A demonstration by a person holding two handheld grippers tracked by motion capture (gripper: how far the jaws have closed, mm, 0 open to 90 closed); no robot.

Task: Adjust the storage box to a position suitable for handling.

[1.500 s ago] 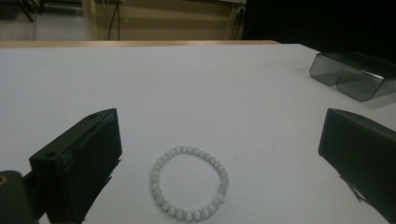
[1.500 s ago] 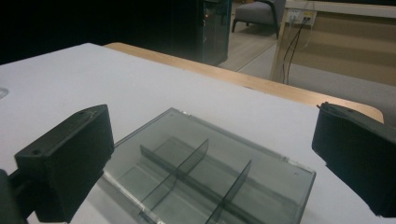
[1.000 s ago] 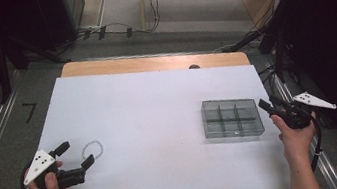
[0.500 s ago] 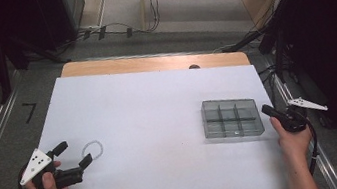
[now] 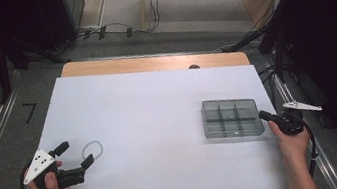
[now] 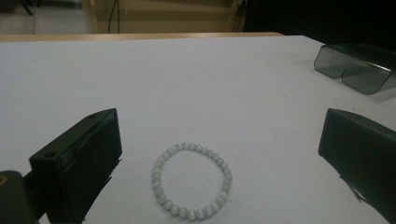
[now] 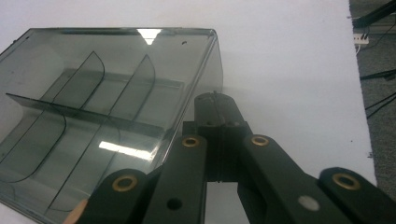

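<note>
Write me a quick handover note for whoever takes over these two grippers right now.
Left gripper: jaws open, low over the table, with the bead bracelet lying flat between them, not gripped.
Right gripper: jaws have just closed and are shut, nothing between them, its tip beside the near right wall of the smoky divided box.
Done: bracelet lined up, right tip at the box.
Left: probably close on the bracelet, carry it across the white table and drop it into a compartment; all look empty.

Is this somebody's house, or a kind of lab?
Probably a lab or workshop. A white table stands on a bare floor with loose cables and dark stands around it. On it lie a bead bracelet and a clear divided box.
</note>
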